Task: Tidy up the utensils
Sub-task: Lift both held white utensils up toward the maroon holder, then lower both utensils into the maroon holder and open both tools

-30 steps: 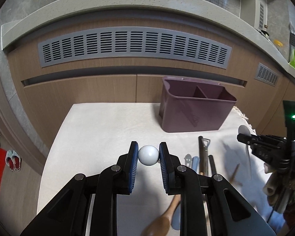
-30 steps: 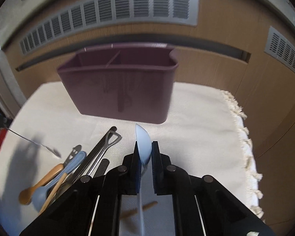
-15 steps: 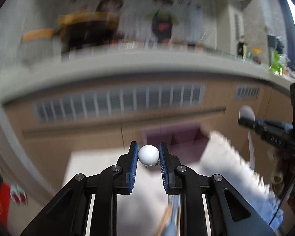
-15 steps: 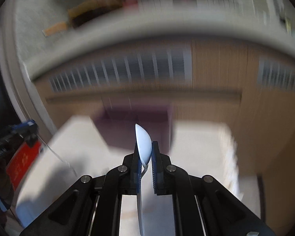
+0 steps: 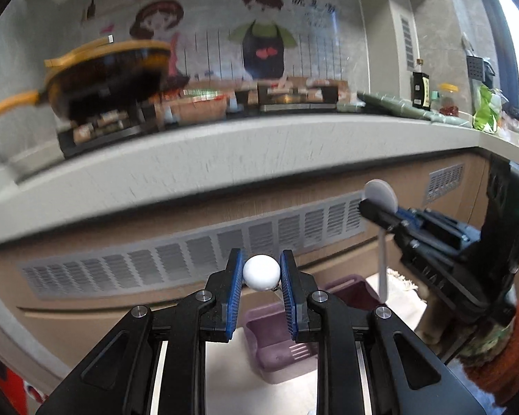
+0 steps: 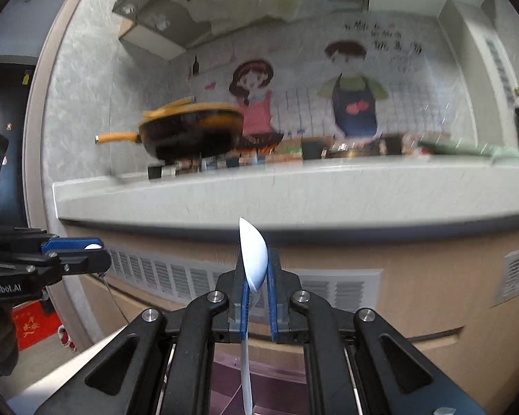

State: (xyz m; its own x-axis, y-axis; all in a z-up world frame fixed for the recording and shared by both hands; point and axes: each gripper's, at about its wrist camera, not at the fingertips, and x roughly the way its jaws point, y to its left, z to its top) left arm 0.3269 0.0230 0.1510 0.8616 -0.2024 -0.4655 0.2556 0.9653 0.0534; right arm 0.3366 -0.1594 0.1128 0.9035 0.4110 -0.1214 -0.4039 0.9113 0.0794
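Observation:
My left gripper [image 5: 261, 270] is shut on a white ball [image 5: 261, 273], the head of a thin metal utensil whose wire stem hangs below it in the right wrist view. My right gripper [image 6: 256, 269] is shut on the bowl of a pale blue spoon [image 6: 253, 256], whose handle hangs straight down. Both are held up in the air. The purple utensil holder [image 5: 276, 346] sits below and just ahead of the left gripper, partly hidden by its fingers. In the left wrist view the right gripper [image 5: 372, 207] and its spoon [image 5: 380, 192] hover to the right, above the holder.
A grey counter edge [image 5: 225, 162] runs across ahead, with a vent grille [image 5: 176, 259] and wooden cabinet fronts under it. A black pan with an orange handle [image 6: 190, 131] stands on the stove. The cloth-covered table [image 5: 238, 373] lies below. An orange sleeve [image 5: 501, 366] is at the right.
Both grippers have risen with their utensils still held. The views have swung up from the table to the counter and wall; the holder has dropped low and the loose utensils are out of sight.

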